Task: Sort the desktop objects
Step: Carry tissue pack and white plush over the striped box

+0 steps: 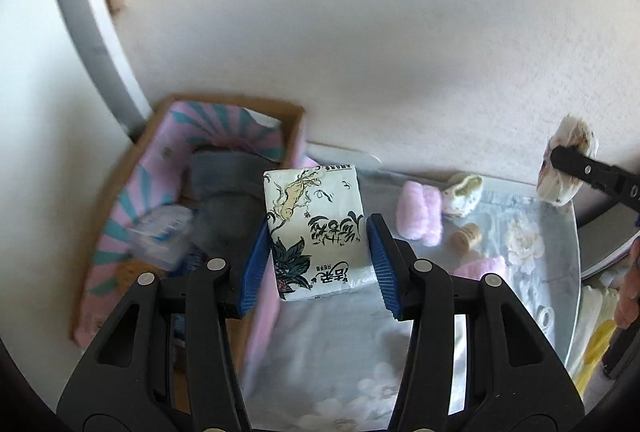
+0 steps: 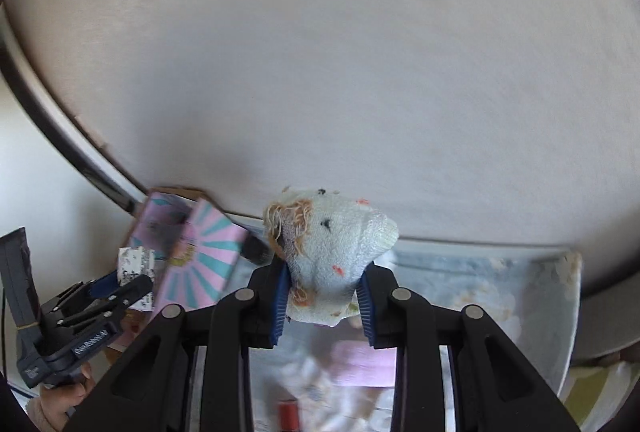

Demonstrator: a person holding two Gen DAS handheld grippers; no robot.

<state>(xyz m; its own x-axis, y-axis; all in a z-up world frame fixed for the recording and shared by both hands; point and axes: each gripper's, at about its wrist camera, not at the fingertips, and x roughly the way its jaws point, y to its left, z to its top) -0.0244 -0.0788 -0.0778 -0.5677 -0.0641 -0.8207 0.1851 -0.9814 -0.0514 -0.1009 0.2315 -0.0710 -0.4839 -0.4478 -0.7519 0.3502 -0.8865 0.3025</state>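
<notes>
Both grippers are loaded and raised above the table. We find the left gripper (image 1: 318, 252) clamped on a white tissue pack (image 1: 314, 228) printed with dark leaves and black characters; its blue pads (image 1: 256, 264) press the pack's two long sides, and the pack hangs clear of the surface, just beside the box. We find the right gripper (image 2: 326, 292) clamped on a balled white sock (image 2: 332, 252) with orange specks and frayed tan threads, also lifted free in front of the pale wall (image 2: 320, 51).

We note, in order of size: the table (image 1: 552, 272) under a grey floral cloth; a cardboard box (image 1: 288, 119) at its left, lined in pink and teal, holding grey fabric (image 1: 228, 191) and a clear plastic item (image 1: 160, 236); a pink fuzzy roll (image 1: 420, 216) on the cloth; a pale sock bundle (image 1: 464, 193) behind it; a small tan cork-like piece (image 1: 466, 236) near both. Motion blur obscures finer detail in the box.
</notes>
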